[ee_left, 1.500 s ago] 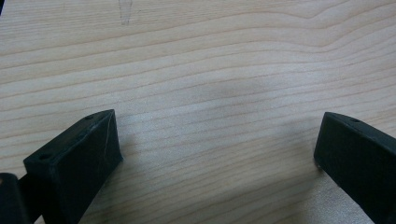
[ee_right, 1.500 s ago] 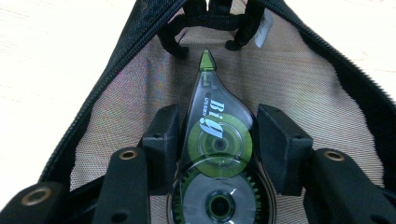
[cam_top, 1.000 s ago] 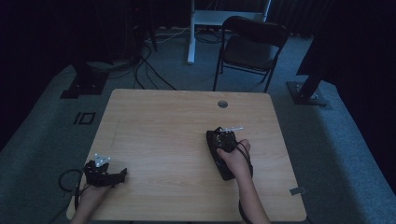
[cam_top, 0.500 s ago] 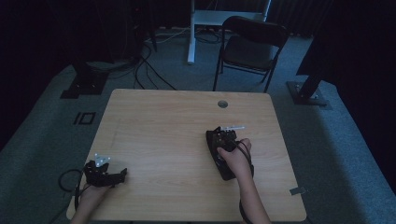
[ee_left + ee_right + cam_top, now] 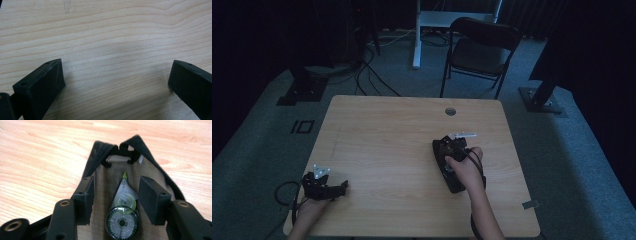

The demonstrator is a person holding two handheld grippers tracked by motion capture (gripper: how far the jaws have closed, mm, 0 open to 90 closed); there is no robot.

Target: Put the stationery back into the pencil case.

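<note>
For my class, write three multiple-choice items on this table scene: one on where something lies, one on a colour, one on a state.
1. Where does the correction tape roller lie?
A. inside the open pouch
B. on the bare table
C. on the chair

2. What colour is the roller's tip?
A. red
B. green
C. blue

3. How do the right gripper jaws stand?
A. clamped on the roller
B. apart, pads clear of the roller
C. shut on nothing

Answers: 1 A, pouch lining surrounds it; 2 B, the tip shows green; 3 B, gaps show beside the roller, the jaws having just been opening.

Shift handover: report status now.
Left gripper open, resting on table. Right gripper just opening over correction tape inside pouch. Nothing obstructing.
</note>
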